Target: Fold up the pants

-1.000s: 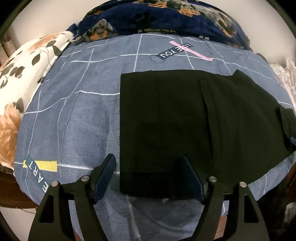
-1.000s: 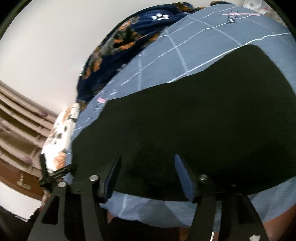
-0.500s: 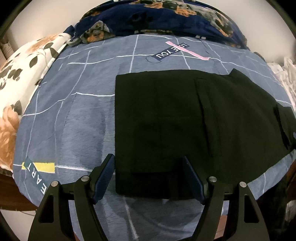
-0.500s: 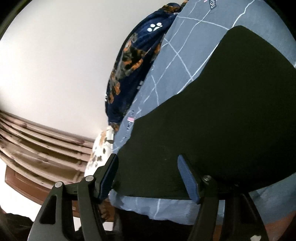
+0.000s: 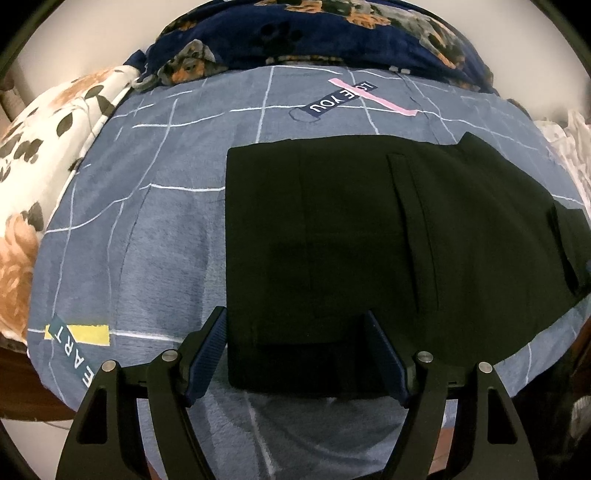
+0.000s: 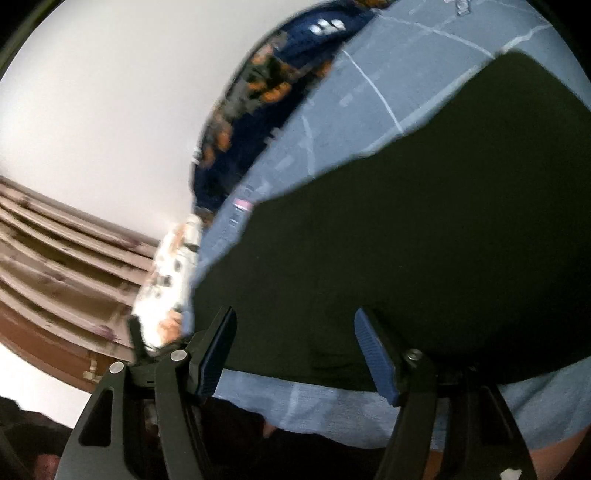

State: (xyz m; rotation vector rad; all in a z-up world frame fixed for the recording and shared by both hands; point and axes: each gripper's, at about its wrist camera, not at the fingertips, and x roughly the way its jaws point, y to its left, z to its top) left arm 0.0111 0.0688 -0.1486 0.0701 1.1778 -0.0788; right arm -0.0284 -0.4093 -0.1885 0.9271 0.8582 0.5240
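Black pants [image 5: 332, 236] folded flat on blue bedspread [image 5: 147, 236], frame centre (dark seam at right). Left gripper [image 5: 295, 350] jaws wide apart, nothing clamped. Right gripper [image 6: 295, 350] likewise wide, empty.

You are working in a home bedroom.
You face a bed under a blue-grey grid-lined cover [image 5: 155, 229], with a floral pillow [image 5: 40, 155] at one side, a navy paw-print blanket [image 5: 303, 33] bunched against the plain pale wall [image 6: 110, 103], and a ridged brown wooden frame [image 6: 55, 280].
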